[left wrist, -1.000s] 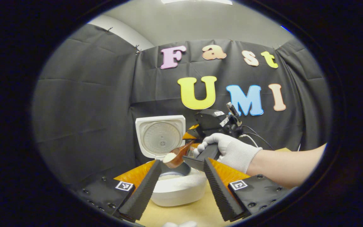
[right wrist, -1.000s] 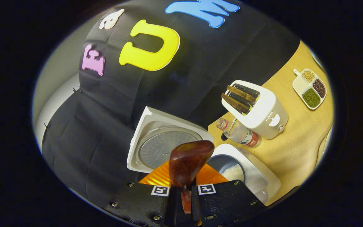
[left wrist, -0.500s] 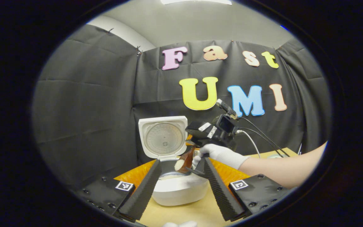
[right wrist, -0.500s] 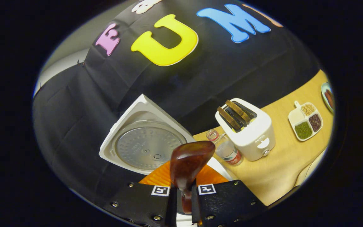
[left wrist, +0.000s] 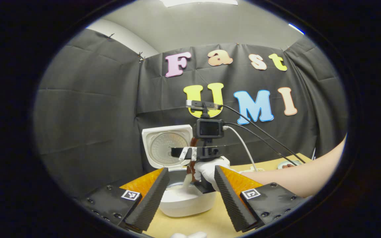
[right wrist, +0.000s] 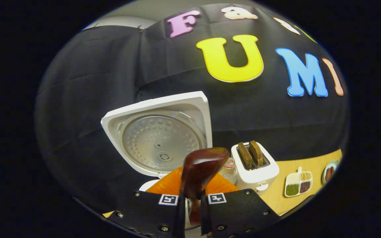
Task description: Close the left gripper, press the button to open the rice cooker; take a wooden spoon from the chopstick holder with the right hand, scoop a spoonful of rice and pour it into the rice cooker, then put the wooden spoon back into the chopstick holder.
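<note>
Wooden spoon [right wrist: 198,172] sat clamped in the right hand-held gripper [right wrist: 190,211], tipped over the open rice cooker [left wrist: 187,198]; left hand-held gripper [left wrist: 190,195] gaped wide; a hurried tilt risked grains on the surface [left wrist: 207,223].

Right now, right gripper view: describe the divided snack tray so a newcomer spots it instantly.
Start at the open rice cooker and go right past the white toaster along the wooden table. The divided tray lies flat beyond it: small, white, its compartments holding green, dark and tan grains, unlike the round plate farther right.
</note>
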